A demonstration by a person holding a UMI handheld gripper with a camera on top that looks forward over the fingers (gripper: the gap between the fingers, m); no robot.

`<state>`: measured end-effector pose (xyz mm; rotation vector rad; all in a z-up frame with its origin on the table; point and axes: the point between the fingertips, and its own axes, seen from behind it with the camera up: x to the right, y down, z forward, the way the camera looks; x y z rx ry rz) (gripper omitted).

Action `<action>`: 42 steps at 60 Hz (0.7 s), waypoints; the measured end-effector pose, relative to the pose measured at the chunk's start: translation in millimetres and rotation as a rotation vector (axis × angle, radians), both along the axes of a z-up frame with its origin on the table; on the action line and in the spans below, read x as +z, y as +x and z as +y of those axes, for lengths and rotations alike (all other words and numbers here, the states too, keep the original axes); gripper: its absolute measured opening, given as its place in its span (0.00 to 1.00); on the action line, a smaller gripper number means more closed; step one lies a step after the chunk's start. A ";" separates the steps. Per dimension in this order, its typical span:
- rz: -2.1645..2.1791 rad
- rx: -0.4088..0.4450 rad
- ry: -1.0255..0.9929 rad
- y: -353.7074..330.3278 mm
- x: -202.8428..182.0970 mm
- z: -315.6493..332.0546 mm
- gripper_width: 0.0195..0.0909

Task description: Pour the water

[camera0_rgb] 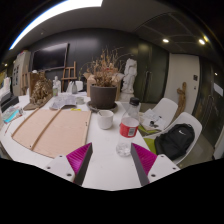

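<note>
Two pink-padded fingers of the claw [112,162] stood spread and empty at the bottom centre of the frame, poised over a white bench [105,165]. Just ahead of them, slightly right of centre, stood a clear plastic bottle [128,131] with a red label, upright and untouched, a gap showing on either side. Left of the bottle, near the middle of the frame, sat a small white cup [105,119], the likely target for the water. Behind it a large brown pot [103,95] held dried stems, and two wooden boards [52,130] lay at centre left. A black bag [175,142] rested on a white chair [192,128] at right.

The grasp had evidently not begun. The risks lay ahead: the bottle looked tall and light, so an off-centre approach by one finger could tip it toward the cup or the bench's edge. A squeeze too hard on thin plastic could push water out early, if the cap was off; whether it was could not be told. Pouring from too far could miss the narrow cup.
</note>
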<state>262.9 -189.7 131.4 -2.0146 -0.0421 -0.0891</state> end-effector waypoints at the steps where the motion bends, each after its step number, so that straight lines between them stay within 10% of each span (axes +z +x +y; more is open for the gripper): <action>1: -0.002 -0.008 0.007 6.8 -2.5 4.4 0.81; 25: 0.042 -0.095 0.093 67.6 -75.2 131.1 0.74; 31: 0.043 -0.093 0.107 68.2 -80.4 142.6 0.36; 42: 0.052 -0.076 0.105 66.4 -82.9 144.6 0.13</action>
